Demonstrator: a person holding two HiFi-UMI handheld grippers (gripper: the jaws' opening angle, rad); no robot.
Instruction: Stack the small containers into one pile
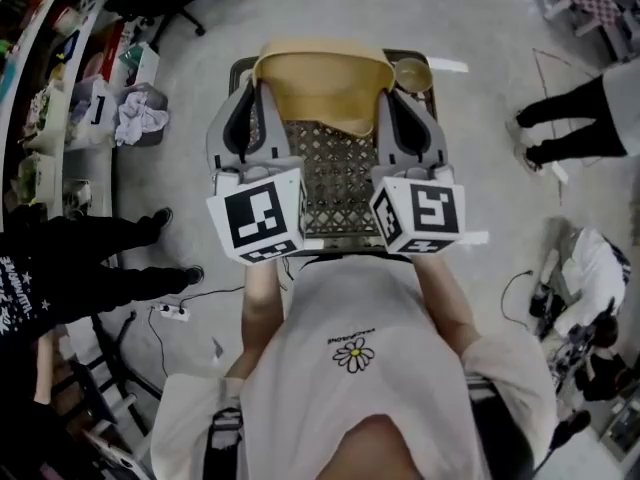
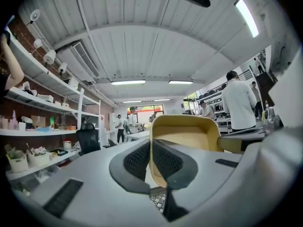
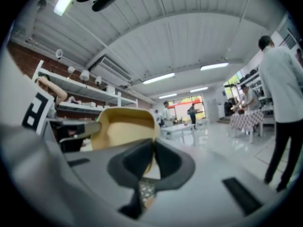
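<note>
A tan square container (image 1: pixel 322 86) hangs in the air between my two grippers, tipped with its opening toward me. My left gripper (image 1: pixel 243 120) is shut on its left wall, and my right gripper (image 1: pixel 405 120) is shut on its right wall. In the left gripper view the pads (image 2: pixel 150 148) pinch the container's (image 2: pixel 194 131) thin edge. In the right gripper view the jaws (image 3: pixel 153 149) clamp the opposite rim of the container (image 3: pixel 124 126). A small round tan bowl (image 1: pixel 412 73) sits beyond the container at the right.
Under the container lies a lattice-patterned tray (image 1: pixel 335 183) on a dark table (image 1: pixel 240 68). A person's legs (image 1: pixel 110 243) stand at the left near a floor power strip (image 1: pixel 175 312). Another person's legs (image 1: pixel 575 118) are at the right. Cluttered shelves (image 1: pixel 50 78) line the left.
</note>
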